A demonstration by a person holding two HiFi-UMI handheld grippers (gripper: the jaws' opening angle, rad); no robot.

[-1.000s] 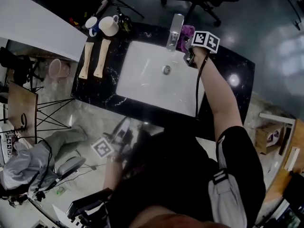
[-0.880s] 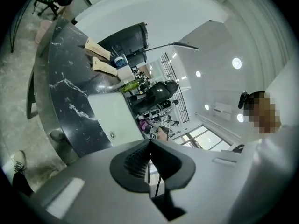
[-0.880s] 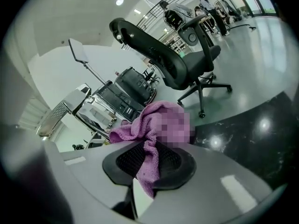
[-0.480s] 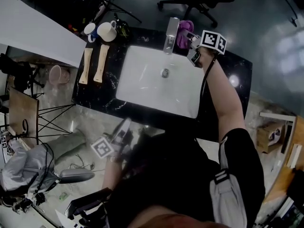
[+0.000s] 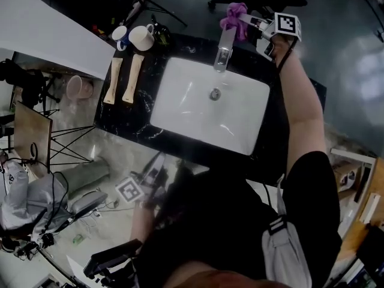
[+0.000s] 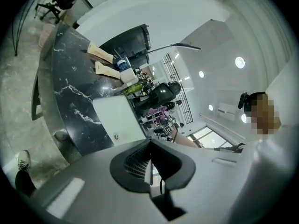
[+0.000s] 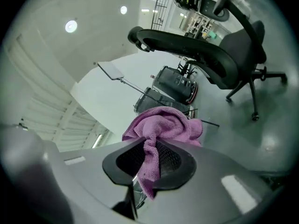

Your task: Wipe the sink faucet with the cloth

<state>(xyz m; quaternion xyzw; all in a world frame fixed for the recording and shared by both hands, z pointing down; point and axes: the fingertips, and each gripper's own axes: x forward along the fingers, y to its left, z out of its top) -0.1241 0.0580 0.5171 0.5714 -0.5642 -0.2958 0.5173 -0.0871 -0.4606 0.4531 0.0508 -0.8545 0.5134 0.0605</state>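
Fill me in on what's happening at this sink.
A person stands at the sink with a gripper in each hand. The right gripper is clamped on a purple cloth, holding it just past the faucet; whether cloth and faucet touch can't be told. The left gripper is shut and empty, held low by the person's body.

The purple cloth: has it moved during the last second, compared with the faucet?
Yes. The cloth, held in the right gripper, was beside the faucet; now it is beyond the faucet's far end, toward the picture's top.
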